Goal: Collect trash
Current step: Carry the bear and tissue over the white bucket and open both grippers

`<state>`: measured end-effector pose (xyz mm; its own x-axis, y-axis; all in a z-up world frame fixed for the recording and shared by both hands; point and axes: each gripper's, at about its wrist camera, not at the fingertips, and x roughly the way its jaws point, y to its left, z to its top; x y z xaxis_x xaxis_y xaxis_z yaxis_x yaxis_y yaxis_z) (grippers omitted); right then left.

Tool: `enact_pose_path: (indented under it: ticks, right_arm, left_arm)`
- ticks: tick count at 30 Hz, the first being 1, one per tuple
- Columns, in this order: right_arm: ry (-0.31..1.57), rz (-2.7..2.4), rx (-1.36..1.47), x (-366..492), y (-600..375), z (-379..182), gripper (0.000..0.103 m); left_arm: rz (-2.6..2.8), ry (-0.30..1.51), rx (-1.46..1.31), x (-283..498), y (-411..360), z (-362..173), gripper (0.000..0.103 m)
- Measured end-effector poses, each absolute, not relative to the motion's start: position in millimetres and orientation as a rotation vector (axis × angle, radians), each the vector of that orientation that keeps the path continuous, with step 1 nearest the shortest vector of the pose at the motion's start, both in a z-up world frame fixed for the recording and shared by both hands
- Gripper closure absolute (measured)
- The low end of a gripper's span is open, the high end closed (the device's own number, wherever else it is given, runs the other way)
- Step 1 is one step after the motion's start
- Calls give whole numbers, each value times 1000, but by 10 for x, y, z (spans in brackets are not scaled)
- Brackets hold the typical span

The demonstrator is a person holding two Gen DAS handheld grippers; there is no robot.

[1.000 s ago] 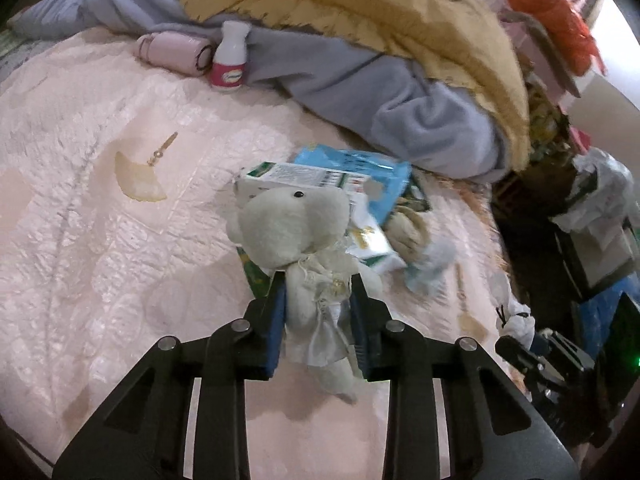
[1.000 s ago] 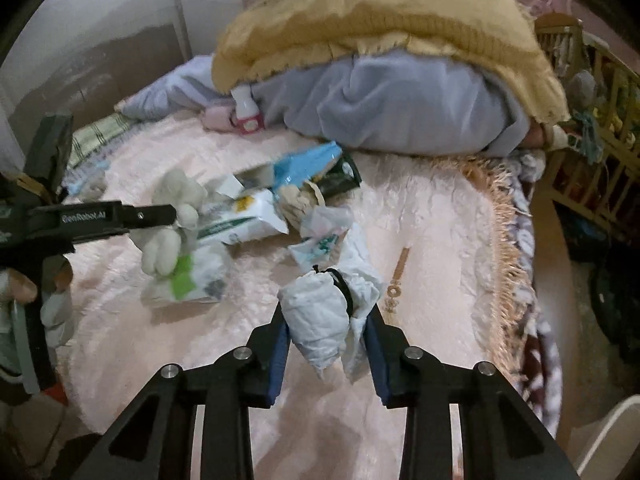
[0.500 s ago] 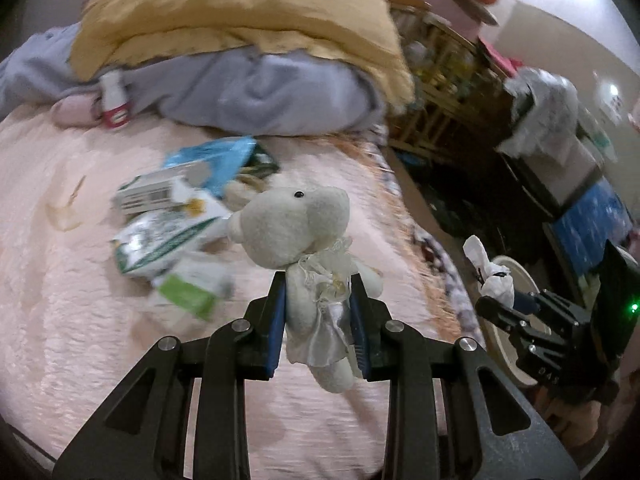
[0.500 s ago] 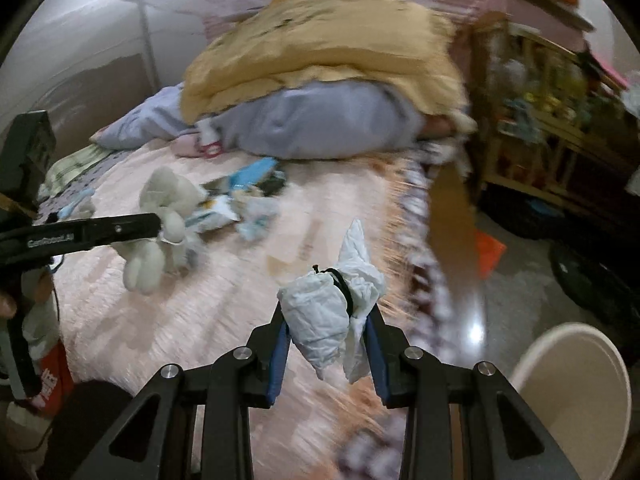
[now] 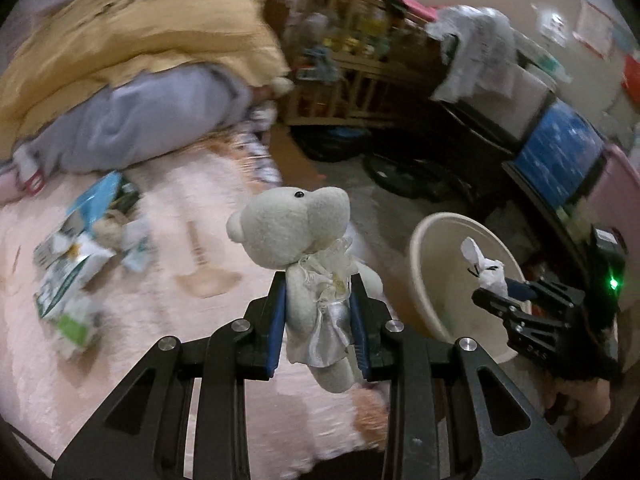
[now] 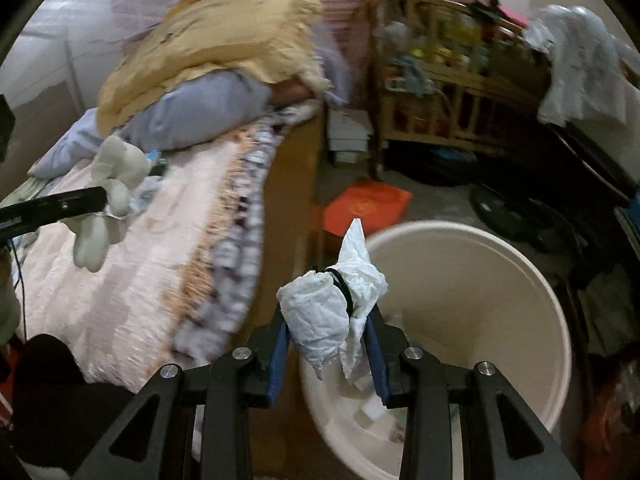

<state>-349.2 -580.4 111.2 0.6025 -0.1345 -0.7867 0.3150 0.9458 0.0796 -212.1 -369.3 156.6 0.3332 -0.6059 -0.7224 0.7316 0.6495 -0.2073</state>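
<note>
Here the left gripper (image 5: pixel 318 312) is clamped on a small white teddy bear (image 5: pixel 308 264), its blue pads pressing the body at the silvery skirt, with the head above the fingertips and the legs hanging below. In the left wrist view the bear hangs over the edge of the pink bedspread (image 5: pixel 160 280). At nine o'clock from it, scattered wrappers and cartons (image 5: pixel 76 256) lie on the bed, blurred. A cream bucket (image 5: pixel 432 240) stands on the floor at three o'clock from the bear.

The right gripper (image 6: pixel 330 344) is closed on a crumpled white tissue wad (image 6: pixel 324 312), which has a black band around its middle. In the right wrist view the wad sits over the near left rim of the bucket (image 6: pixel 520 280), and a few pale scraps lie inside. At ten o'clock from the wad, the bear shows again in the other gripper, above the bed. A yellow blanket (image 6: pixel 224 36) lies on grey bedding (image 6: pixel 208 108) at the far end.
</note>
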Motion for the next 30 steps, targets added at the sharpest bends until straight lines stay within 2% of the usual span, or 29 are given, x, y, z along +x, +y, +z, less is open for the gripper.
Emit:
enact_pose_path:
  ticks: [14,25,27,29,30]
  right_arm:
    - [893,-375,301,-3865,-6266,1041,69]
    - [892,-445,347,-4058,-6476,989,67]
    - [894,-454,353,-4081,-6512,981,65]
    - [895,-467,358,-4097,-6535,977,56]
    - [896,-474,367,-4103,-6556,967,54]
  left_arm:
    - [-1065,908,207,-2557,-4533,1470,77]
    - [-1134,946,203,-2744,-4832,1308,76]
    - [-1148,956,189,-2749,-4869,1273,75]
    - [-1160,961,176,-2763,-4913,1238,74]
    - [-1165,962,170,-2765,-4924,1227,69]
